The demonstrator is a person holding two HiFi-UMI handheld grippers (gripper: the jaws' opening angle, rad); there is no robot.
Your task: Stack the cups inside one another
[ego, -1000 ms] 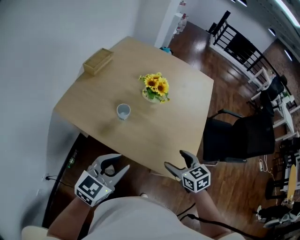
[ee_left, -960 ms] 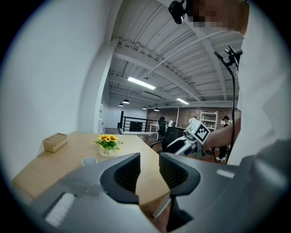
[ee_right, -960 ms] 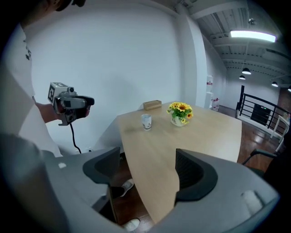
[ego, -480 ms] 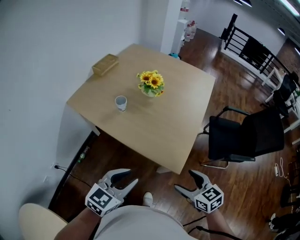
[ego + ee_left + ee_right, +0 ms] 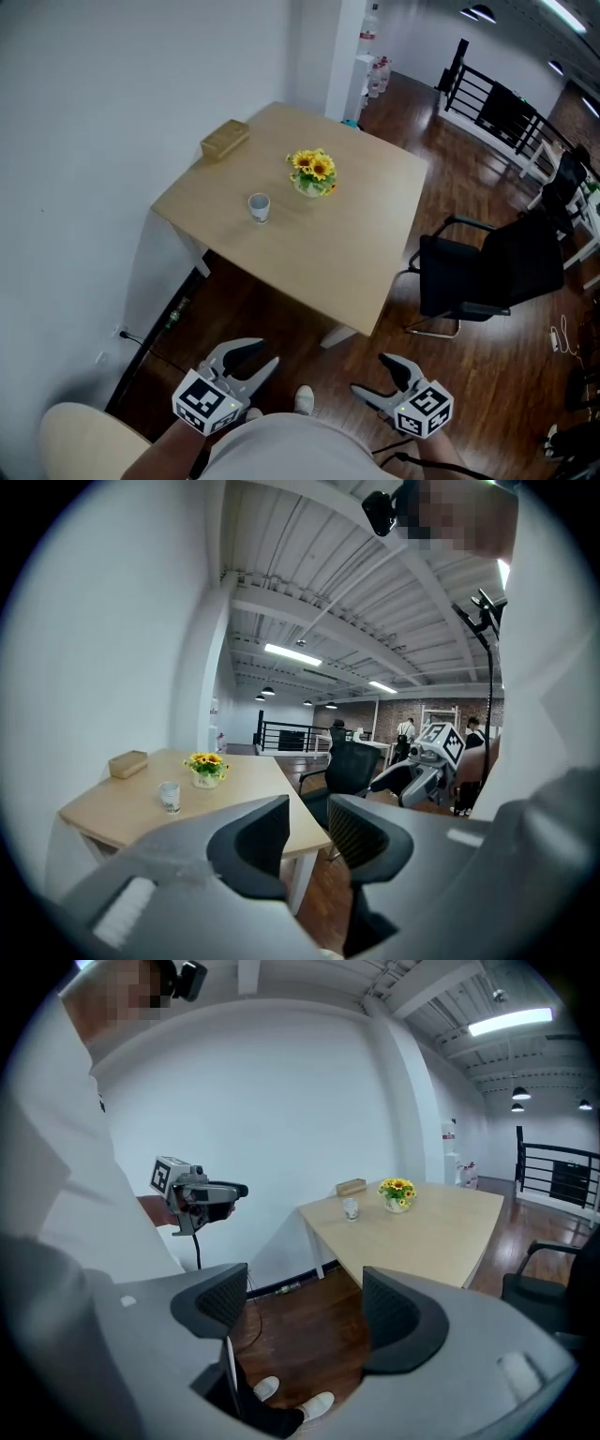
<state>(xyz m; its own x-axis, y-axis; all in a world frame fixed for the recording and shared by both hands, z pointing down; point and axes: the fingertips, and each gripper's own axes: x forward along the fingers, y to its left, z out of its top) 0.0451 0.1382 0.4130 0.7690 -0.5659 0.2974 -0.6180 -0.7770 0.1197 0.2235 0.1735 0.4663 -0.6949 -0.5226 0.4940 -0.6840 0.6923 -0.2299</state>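
Observation:
A single small white cup (image 5: 259, 206) stands upright on the light wooden table (image 5: 356, 253), left of its middle; whether other cups sit inside it cannot be told. It shows small and far off in the left gripper view (image 5: 169, 797) and the right gripper view (image 5: 350, 1208). Both grippers hang over the wood floor, well short of the table. My left gripper (image 5: 255, 354) is open and empty, and so is my right gripper (image 5: 372, 377). Each gripper view shows its own jaws spread with nothing between them (image 5: 309, 832) (image 5: 305, 1312).
A vase of sunflowers (image 5: 312, 175) stands near the cup, and a wooden box (image 5: 224, 140) lies at the table's far left corner. A black office chair (image 5: 487, 272) stands to the table's right. A white wall runs along the left; a round beige seat (image 5: 84, 441) sits bottom left.
The person has backed away from the table, so it looks smaller and farther off. Both grippers have dropped lower in the head view, still open. The cup has stayed where it was.

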